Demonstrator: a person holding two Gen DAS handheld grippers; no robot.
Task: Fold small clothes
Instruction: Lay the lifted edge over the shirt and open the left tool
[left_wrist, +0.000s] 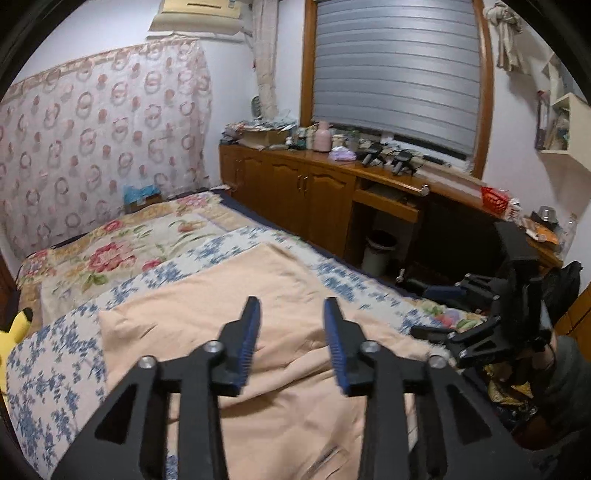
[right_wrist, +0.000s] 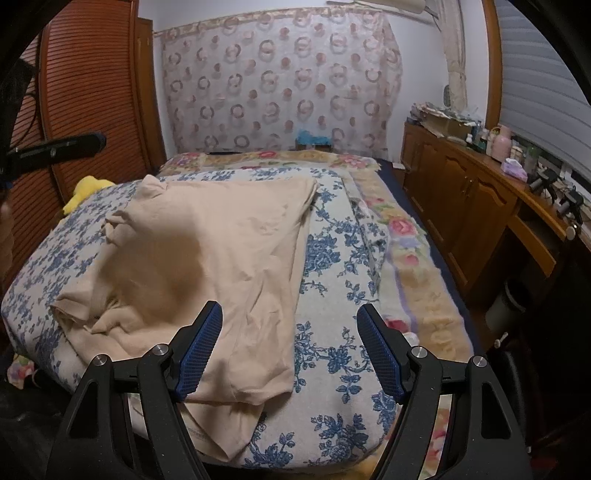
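A peach garment (left_wrist: 236, 317) (right_wrist: 221, 240) lies spread on a blue-flowered cloth (left_wrist: 55, 369) (right_wrist: 332, 302) on the bed, partly folded, with rumpled layers at its left side in the right wrist view. My left gripper (left_wrist: 291, 306) hovers over the garment, open, with nothing between its blue pads. My right gripper (right_wrist: 289, 310) is open wide above the garment's near right edge and holds nothing. In the left wrist view the right gripper (left_wrist: 443, 314) shows at the bed's right edge.
Wooden cabinets (right_wrist: 461, 192) with a cluttered top run along the bed's right side, with a waste bin (left_wrist: 378, 251) under the desk. A yellow plush toy (right_wrist: 86, 190) sits at the bed's left edge. A flowered blanket (left_wrist: 122, 243) covers the far part of the bed.
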